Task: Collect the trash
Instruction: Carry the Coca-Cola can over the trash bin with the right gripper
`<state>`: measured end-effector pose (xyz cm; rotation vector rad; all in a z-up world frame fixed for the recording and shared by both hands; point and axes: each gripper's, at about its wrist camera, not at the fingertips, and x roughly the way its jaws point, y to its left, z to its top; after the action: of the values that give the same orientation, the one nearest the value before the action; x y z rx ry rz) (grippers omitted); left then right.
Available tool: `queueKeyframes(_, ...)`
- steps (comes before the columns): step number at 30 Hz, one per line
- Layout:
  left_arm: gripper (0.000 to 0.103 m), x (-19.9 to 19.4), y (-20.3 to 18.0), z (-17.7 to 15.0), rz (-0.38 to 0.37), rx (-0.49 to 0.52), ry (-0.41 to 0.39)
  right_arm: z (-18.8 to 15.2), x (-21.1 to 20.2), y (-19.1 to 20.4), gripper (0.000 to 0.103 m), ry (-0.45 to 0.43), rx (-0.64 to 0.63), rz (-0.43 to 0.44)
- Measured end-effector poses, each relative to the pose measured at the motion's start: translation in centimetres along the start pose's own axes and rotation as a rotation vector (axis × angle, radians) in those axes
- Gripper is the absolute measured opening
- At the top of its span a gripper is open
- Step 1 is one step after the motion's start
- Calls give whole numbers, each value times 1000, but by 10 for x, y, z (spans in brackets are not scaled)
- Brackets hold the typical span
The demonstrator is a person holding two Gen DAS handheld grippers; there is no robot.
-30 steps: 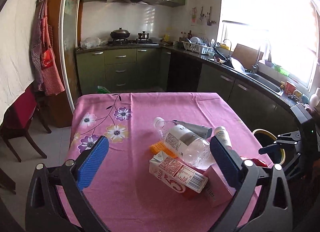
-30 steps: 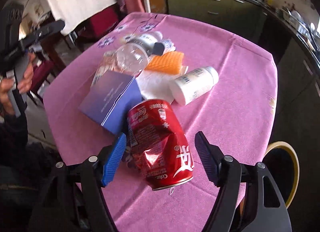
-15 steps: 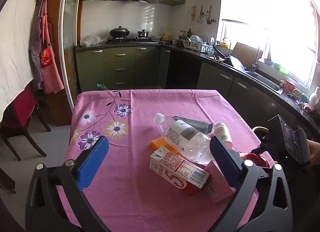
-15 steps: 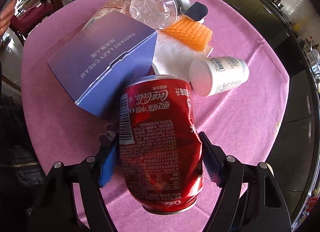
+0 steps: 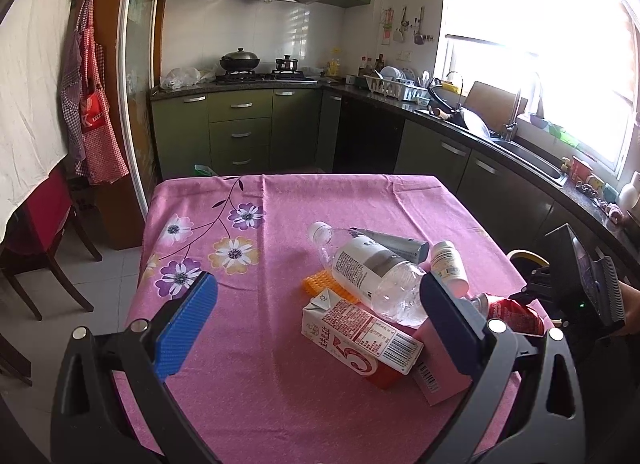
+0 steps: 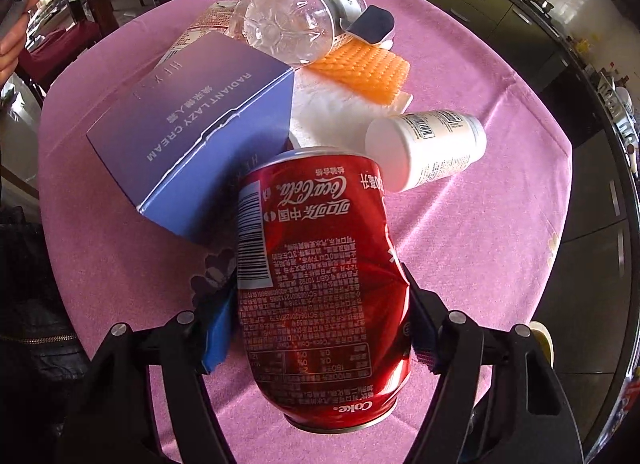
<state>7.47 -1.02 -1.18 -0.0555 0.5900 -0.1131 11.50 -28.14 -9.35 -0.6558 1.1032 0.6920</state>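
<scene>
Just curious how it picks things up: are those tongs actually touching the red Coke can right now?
Touching. In the right wrist view, the right tongs have both blue pads against the dented sides of the red can, with no gap showing.

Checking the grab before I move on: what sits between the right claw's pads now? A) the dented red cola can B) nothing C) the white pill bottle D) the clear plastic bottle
A: in the right wrist view the dented red cola can fills the gap of the right claw, a blue pad against each side, while the purple box lies beyond it on the table.
</scene>
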Motion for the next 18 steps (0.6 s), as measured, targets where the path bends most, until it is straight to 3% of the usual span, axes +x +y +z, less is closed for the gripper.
queueKeyframes(10,97,-2,-1,2,8,4,-3,-15,-27,-15,71,-58,71,-31)
queueKeyframes(18,96,-3,-11,3,2,24,-2,-53,-55,-80,71,-74,279,-118)
